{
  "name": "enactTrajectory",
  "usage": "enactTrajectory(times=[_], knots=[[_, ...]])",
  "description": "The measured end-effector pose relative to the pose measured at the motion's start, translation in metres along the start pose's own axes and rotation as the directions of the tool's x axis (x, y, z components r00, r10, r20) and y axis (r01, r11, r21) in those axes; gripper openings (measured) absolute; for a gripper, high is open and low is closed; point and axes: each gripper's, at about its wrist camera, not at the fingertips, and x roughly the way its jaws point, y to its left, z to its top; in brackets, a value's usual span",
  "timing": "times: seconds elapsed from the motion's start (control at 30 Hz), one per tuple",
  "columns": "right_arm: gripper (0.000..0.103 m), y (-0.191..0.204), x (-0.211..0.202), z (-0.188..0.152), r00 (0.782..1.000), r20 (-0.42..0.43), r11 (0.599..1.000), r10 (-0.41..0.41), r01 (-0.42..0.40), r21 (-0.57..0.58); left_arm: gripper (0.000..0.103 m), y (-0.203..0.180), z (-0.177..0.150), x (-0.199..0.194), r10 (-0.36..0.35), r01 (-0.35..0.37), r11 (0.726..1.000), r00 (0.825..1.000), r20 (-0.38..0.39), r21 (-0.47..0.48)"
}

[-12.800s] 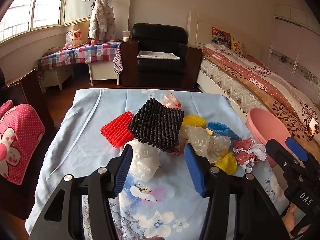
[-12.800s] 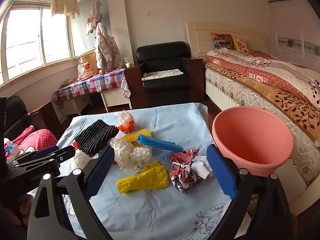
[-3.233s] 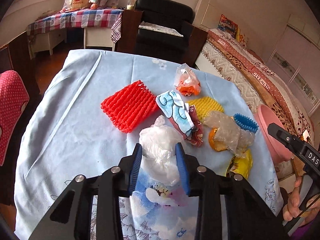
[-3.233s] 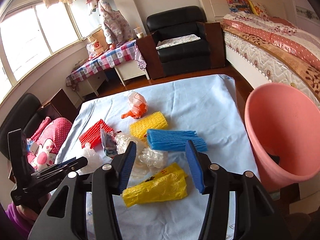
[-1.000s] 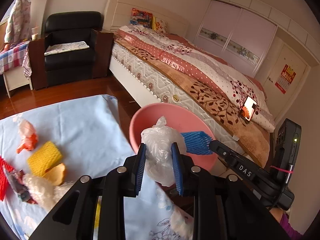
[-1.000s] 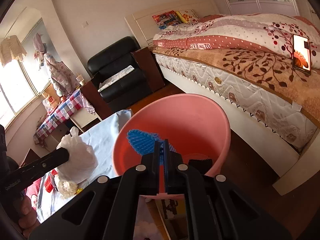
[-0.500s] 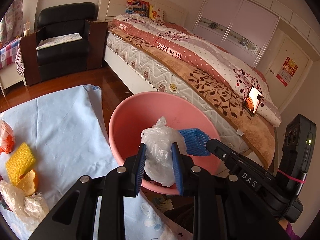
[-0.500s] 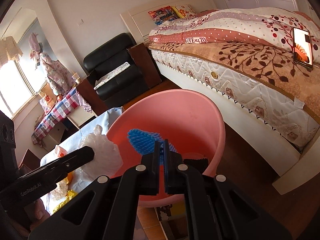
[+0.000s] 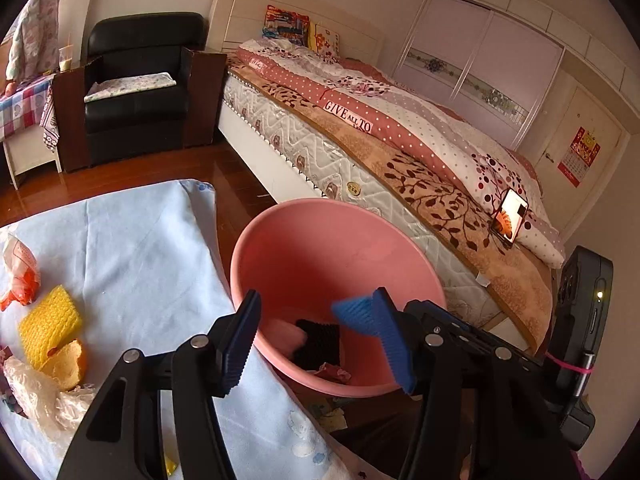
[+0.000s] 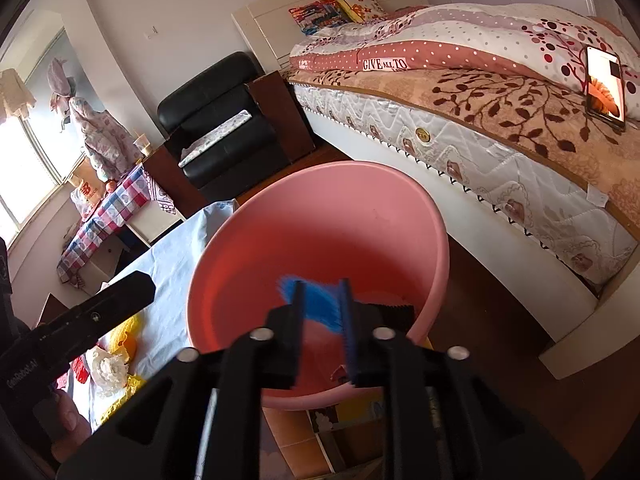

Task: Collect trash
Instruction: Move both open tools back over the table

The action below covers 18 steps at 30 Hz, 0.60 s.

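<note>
A pink bin (image 9: 320, 240) stands beside the blue-clothed table (image 9: 132, 240), holding a black foam net (image 9: 318, 344) and crumpled paper. My left gripper (image 9: 320, 338) is open and empty over the bin's near rim. My right gripper (image 10: 322, 316) hangs over the bin (image 10: 332, 208) with its jaws slightly apart and a blue foam net (image 10: 320, 304) between them; it also shows in the left wrist view (image 9: 354, 314). The white plastic bag is not visible.
A yellow foam net (image 9: 48, 330), orange peel (image 9: 68, 364), clear plastic wrap (image 9: 36, 396) and an orange-white wrapper (image 9: 18, 272) lie on the table. A bed (image 9: 400, 140) stands behind the bin, a black armchair (image 9: 136, 84) at the far end.
My left gripper opened and the white plastic bag is gone from it. My right gripper's jaws have parted slightly around the blue foam net, which looks blurred.
</note>
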Motion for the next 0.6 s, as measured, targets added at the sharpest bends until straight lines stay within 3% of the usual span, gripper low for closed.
enactTrajectory(times=[0.1,0.6], knots=[[0.031,0.002,-0.004,0.000,1.000,0.005,1.000,0.002,-0.002,0.001,0.057,0.005,0.002,-0.008,0.006,-0.006,1.000,1.000,0.012,-0.010],[0.031,0.020,-0.032,0.005,0.997,0.075,0.999,-0.032,0.035,-0.039,0.057,0.051,0.005,-0.062,0.062,-0.054,0.995,0.993,0.098,-0.085]])
